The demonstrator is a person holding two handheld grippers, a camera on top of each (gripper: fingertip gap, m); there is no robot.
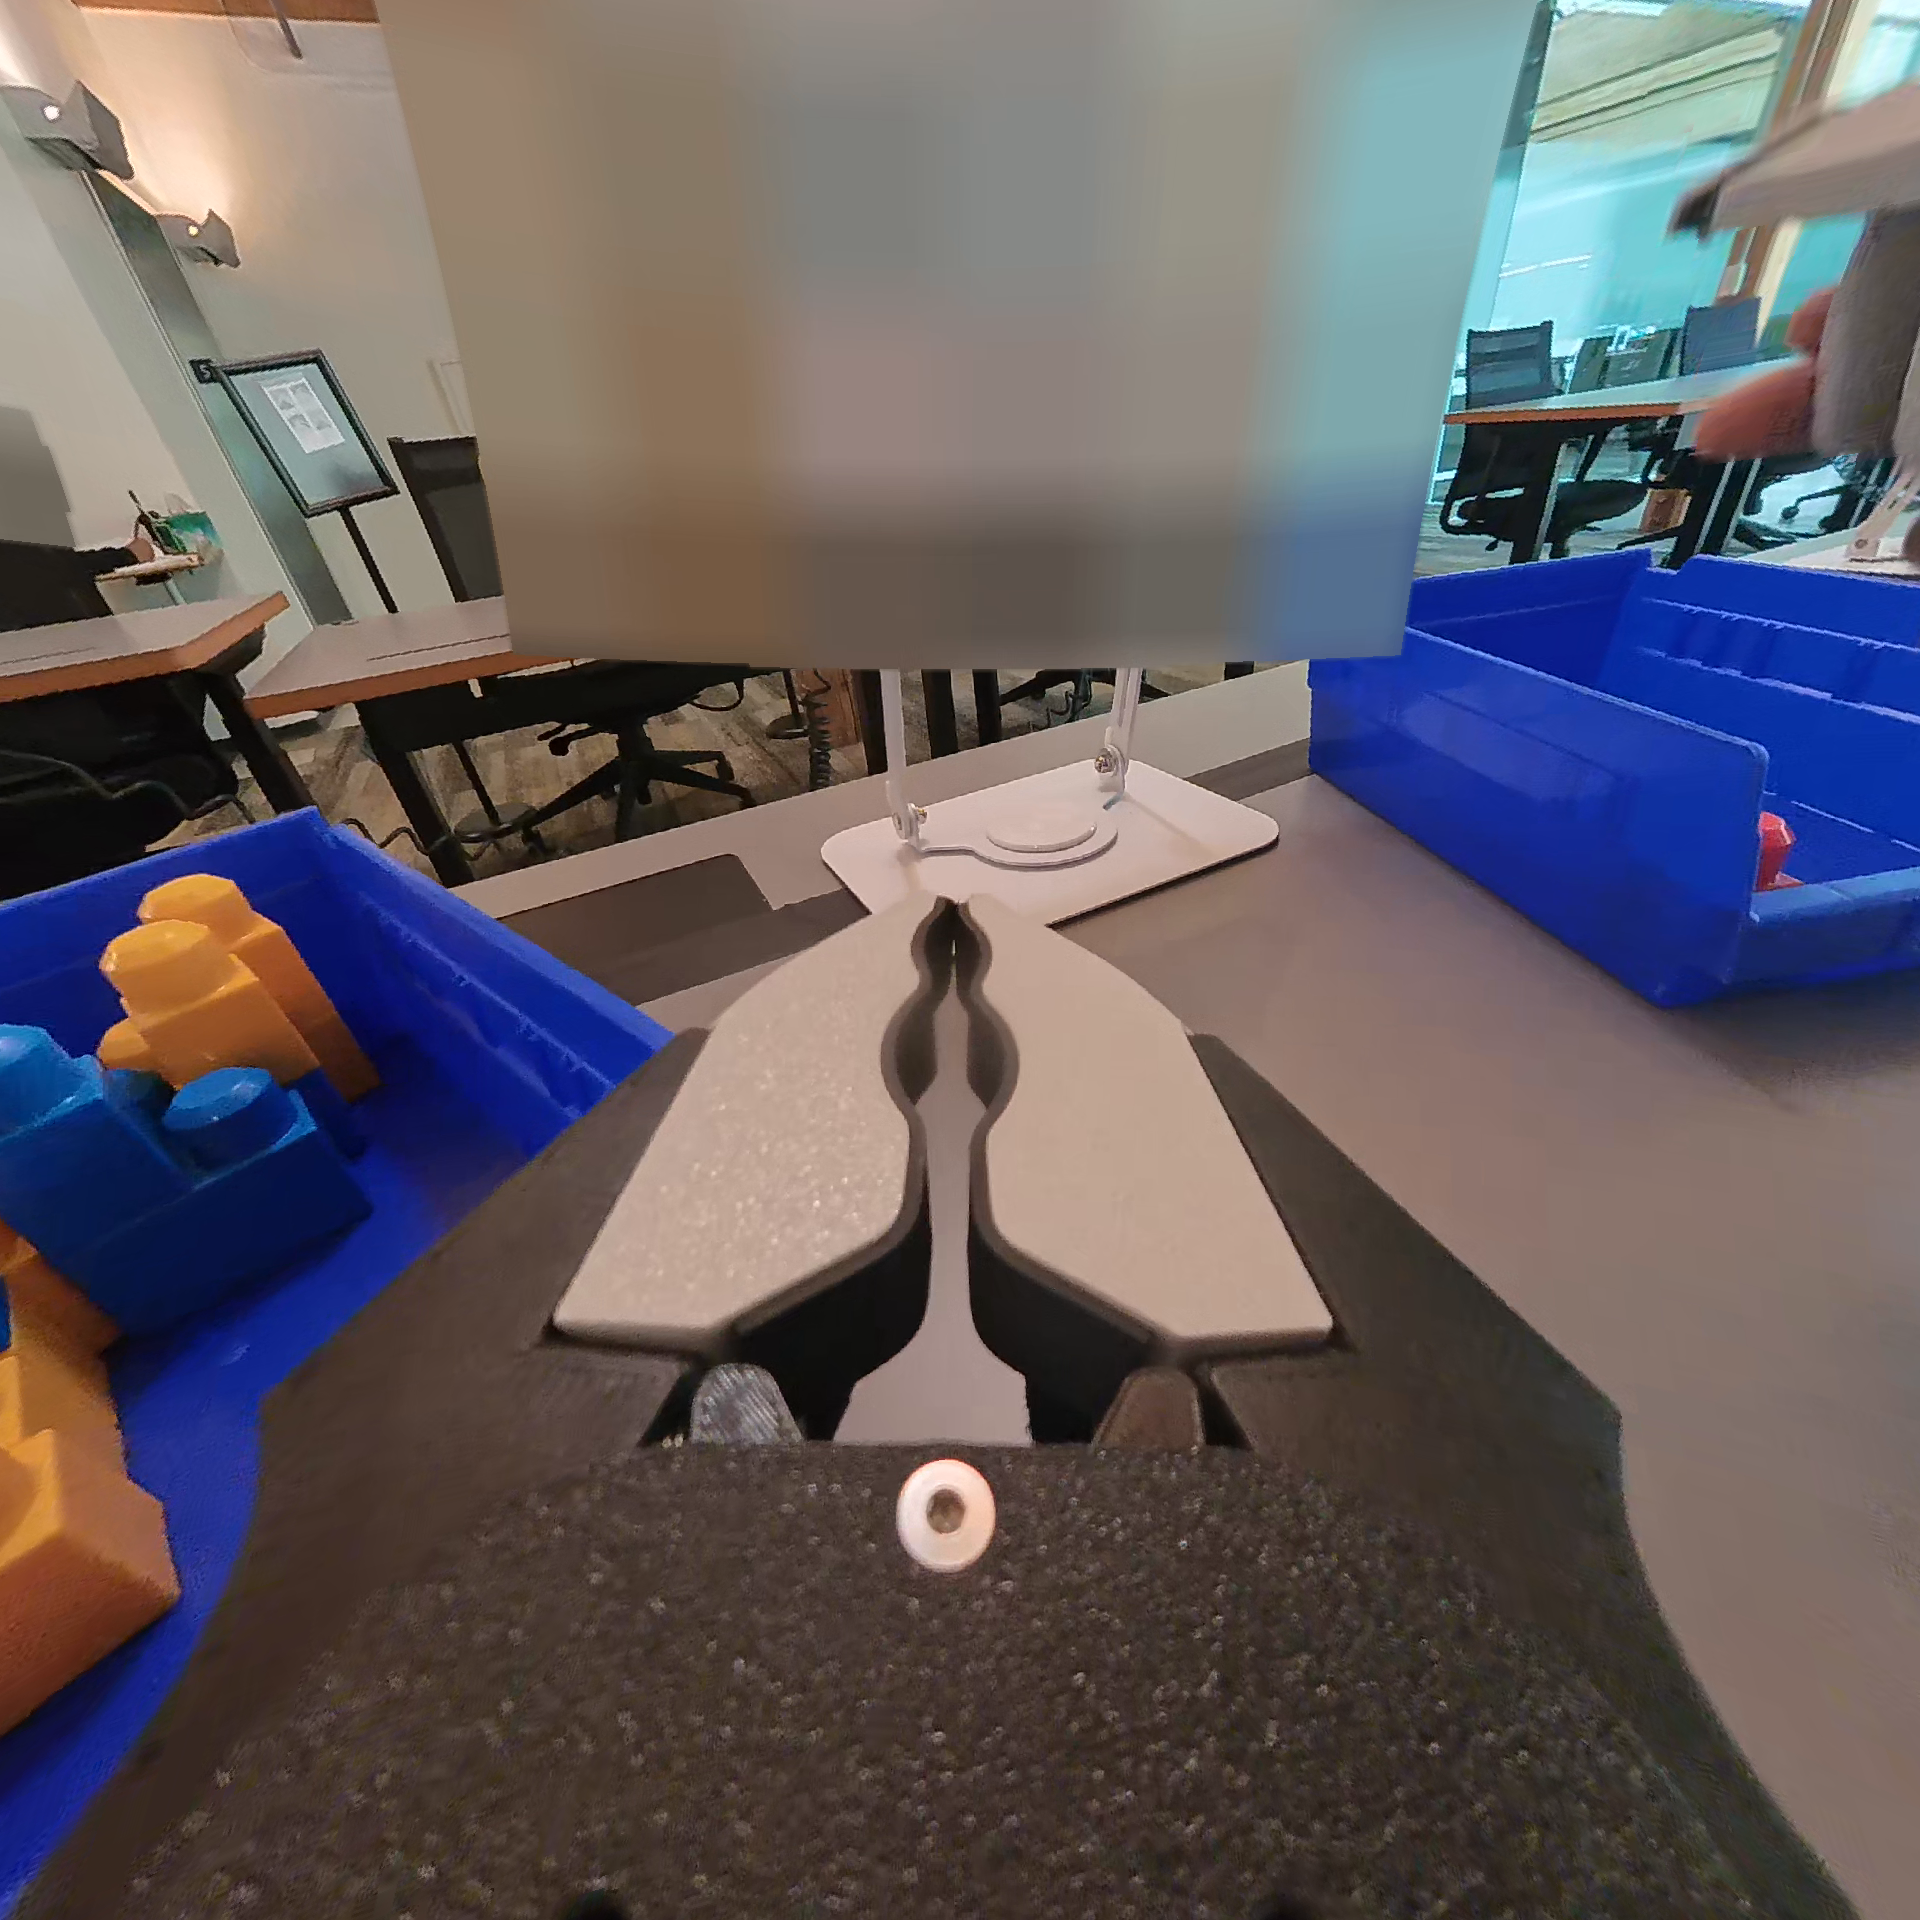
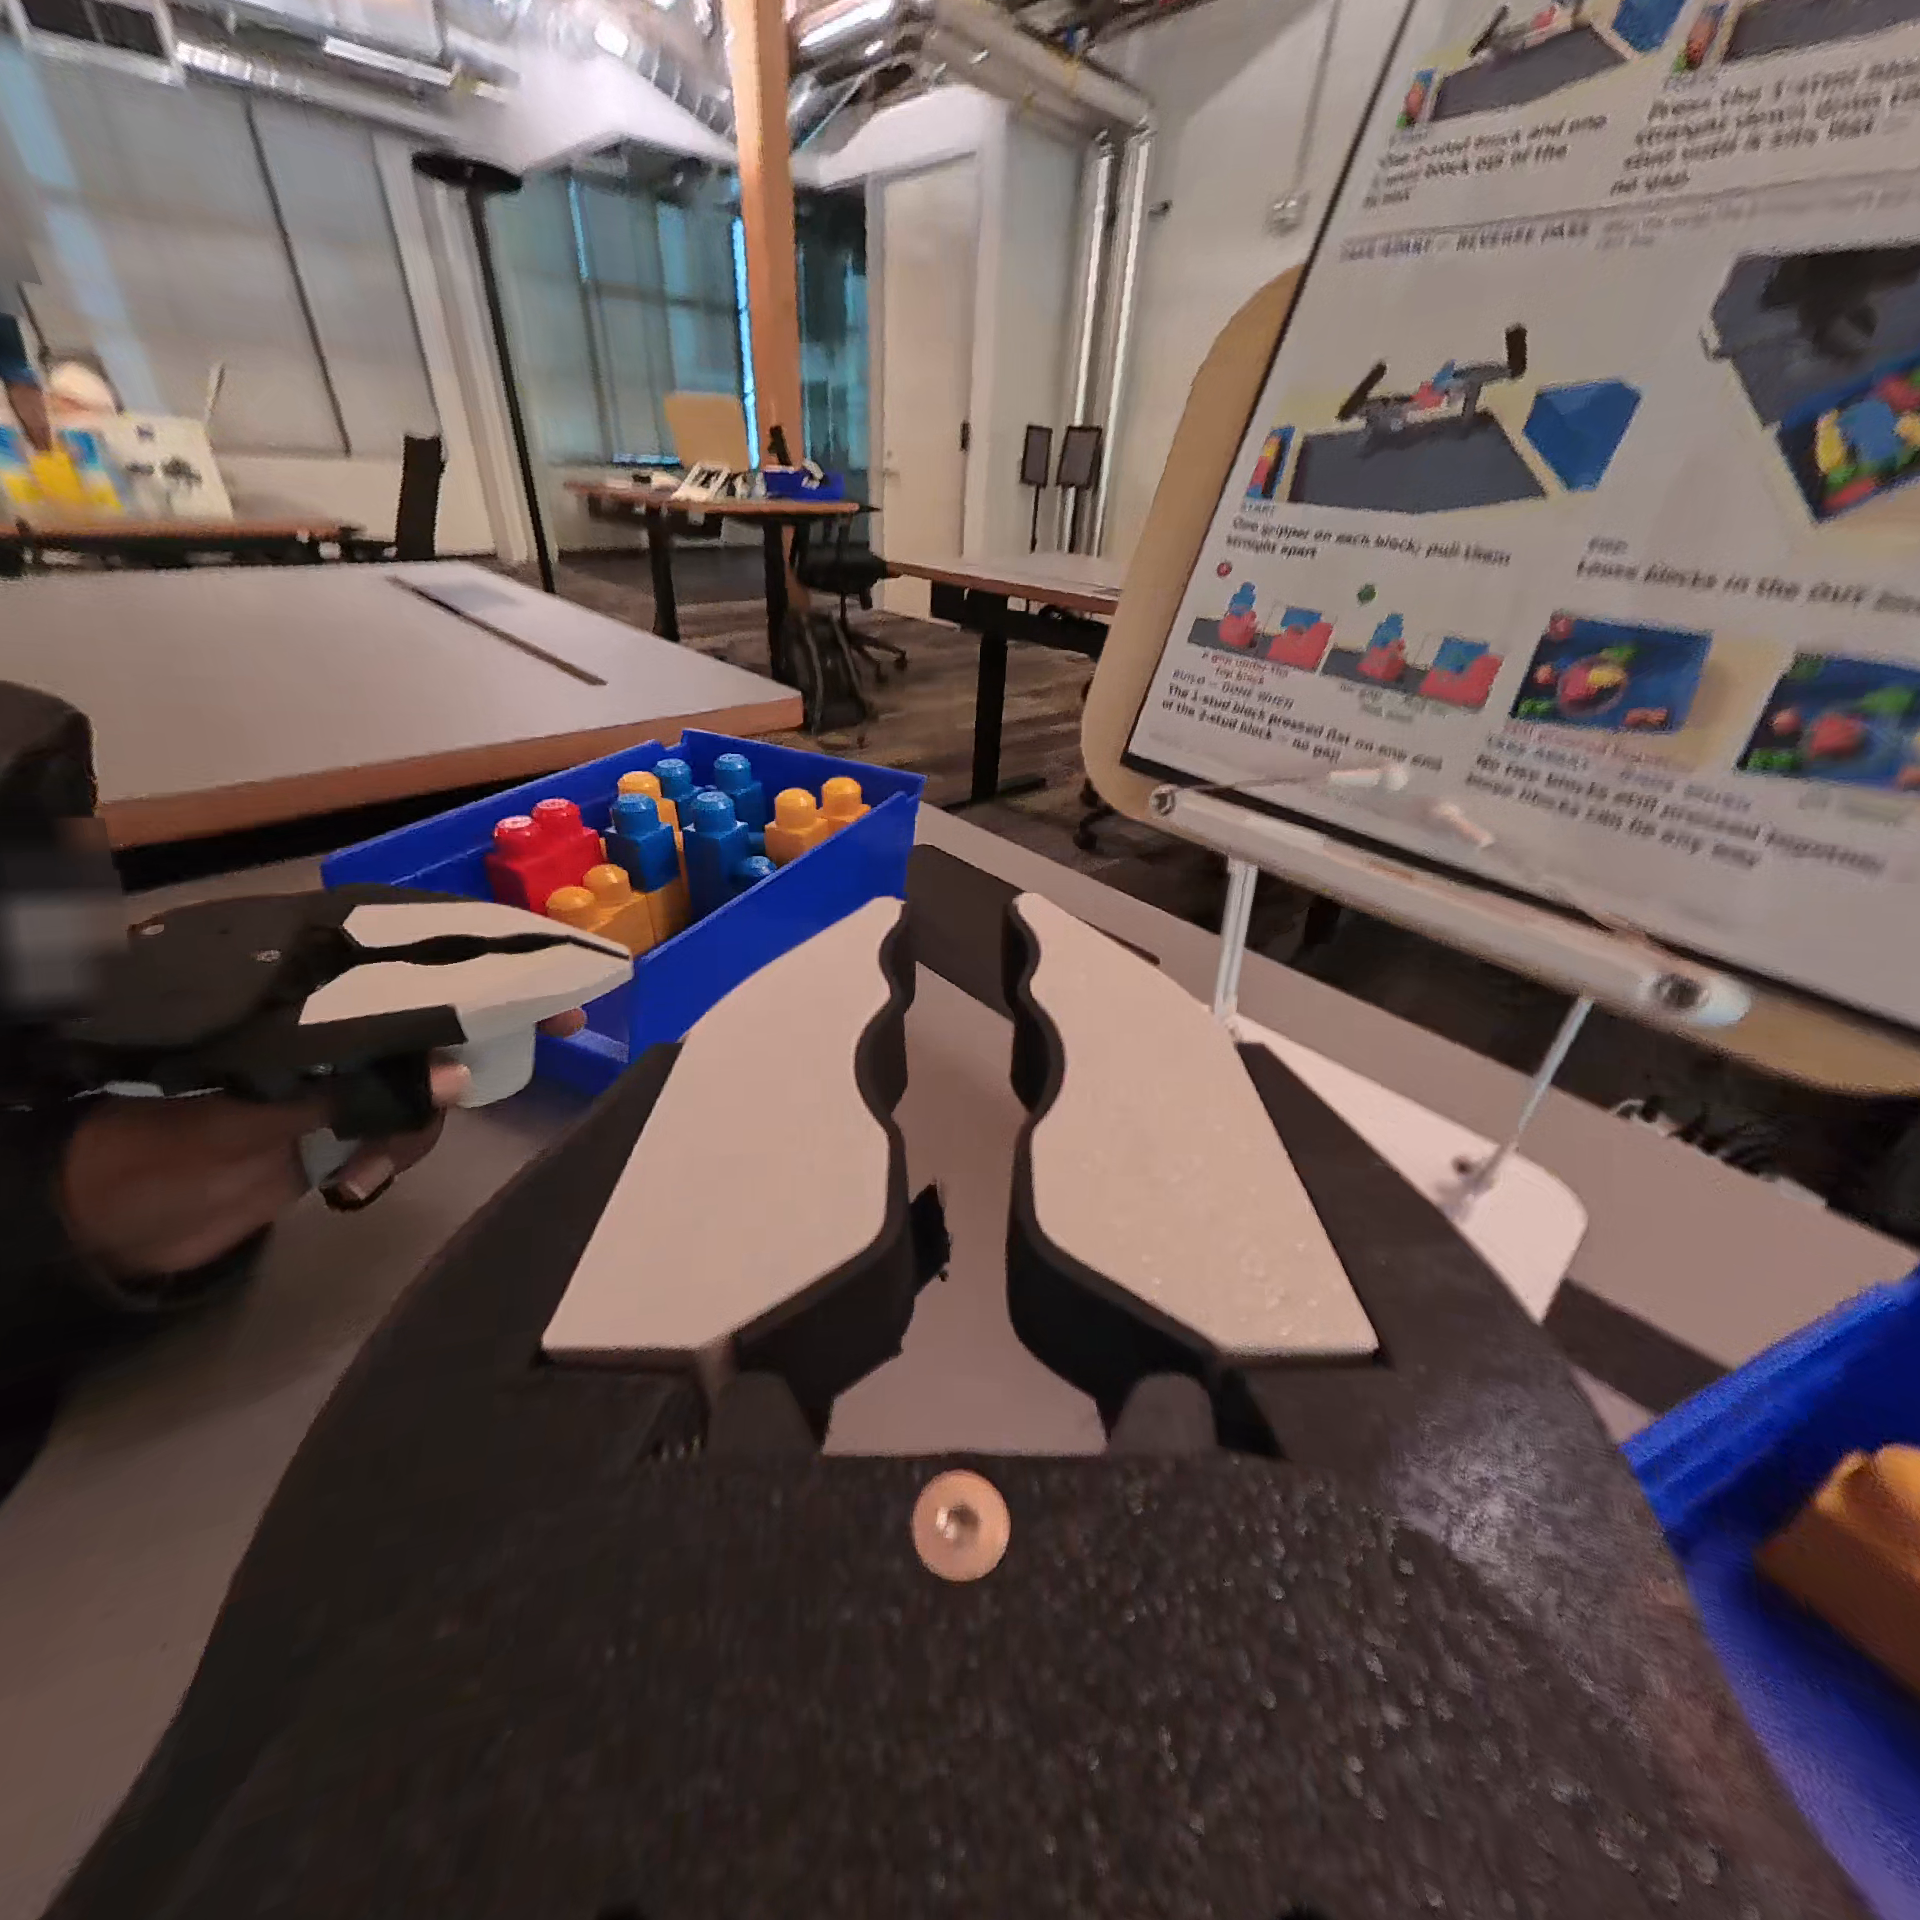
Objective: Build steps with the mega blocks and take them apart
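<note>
Blue plastic is where the trouble starts: the bin (image 1: 499, 966) at the counter's left edge holds the blocks (image 2: 665, 842) packed tight, red, blue and orange, studs up, so a claw reaching in could catch two at once or drag a neighbour over the wall. The left claw (image 1: 954, 925) hangs over the bare grey counter (image 1: 1455, 1143) just beside that bin, its jaws pressed together and empty; it must spread before any pick, or it will only knock blocks about. The right claw (image 2: 956, 935) sits narrowly parted, empty too, raised and tilted toward the instruction board (image 2: 1558, 520) on its white stand, well off from the blocks. A second blue bin (image 1: 1558, 790) lies at the counter's right edge. Only the left wrist view shows a red piece (image 1: 1775, 847) in it; only the right wrist view shows the left bin's full load, the left claw from outside, the hand (image 2: 208, 1164) gripping it, and an orange block (image 2: 1849, 1548) in the right bin.
</note>
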